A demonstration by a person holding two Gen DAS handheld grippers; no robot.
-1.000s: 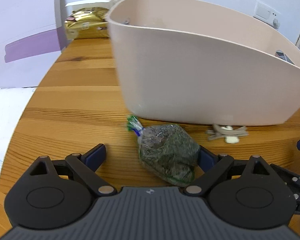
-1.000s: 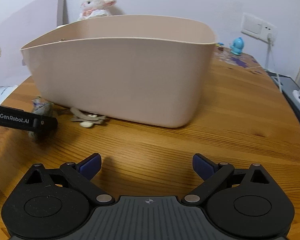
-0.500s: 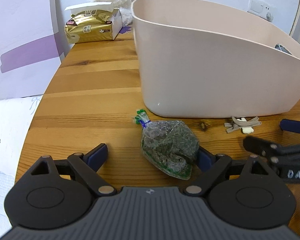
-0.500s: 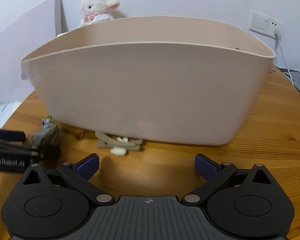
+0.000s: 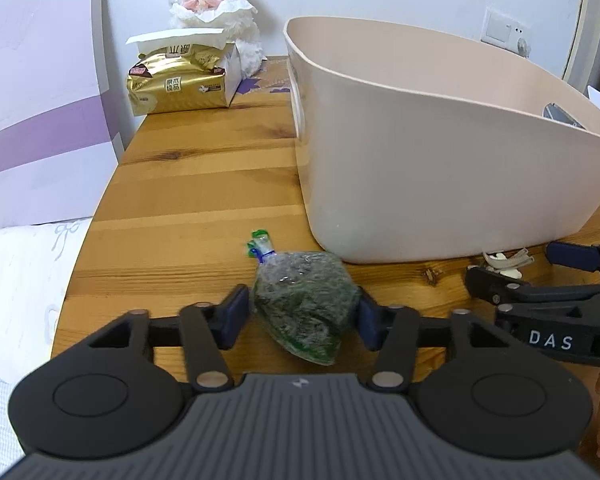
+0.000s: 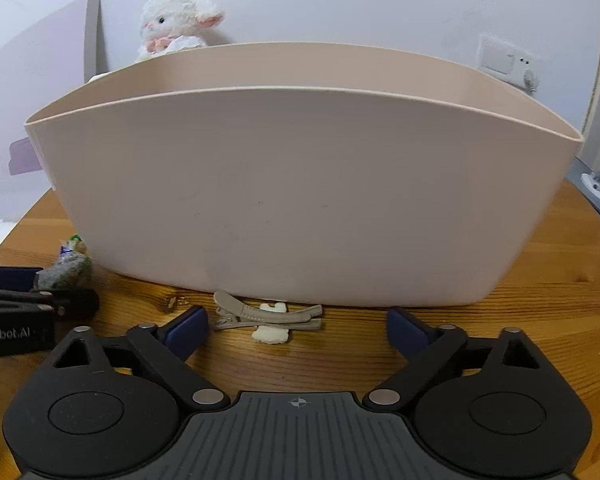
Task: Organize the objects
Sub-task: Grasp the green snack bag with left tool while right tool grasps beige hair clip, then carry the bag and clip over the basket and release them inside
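The tall beige plastic tub [image 6: 300,200] walls off the wooden worktop [image 5: 204,200] straight ahead. Bare wood lies open along its left side, up to the gold tissue pack [image 5: 178,80]. A beige hair clip [image 6: 268,316] lies against the tub's base.

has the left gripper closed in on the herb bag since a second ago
Yes. The left gripper was wide open; now its fingers sit against both sides of the herb bag, which lies beside the beige bin.

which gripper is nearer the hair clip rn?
Right. The right gripper has its open jaws around the hair clip, which lies by the beige bin. The left gripper is off to the clip's left, closed on the green bag.
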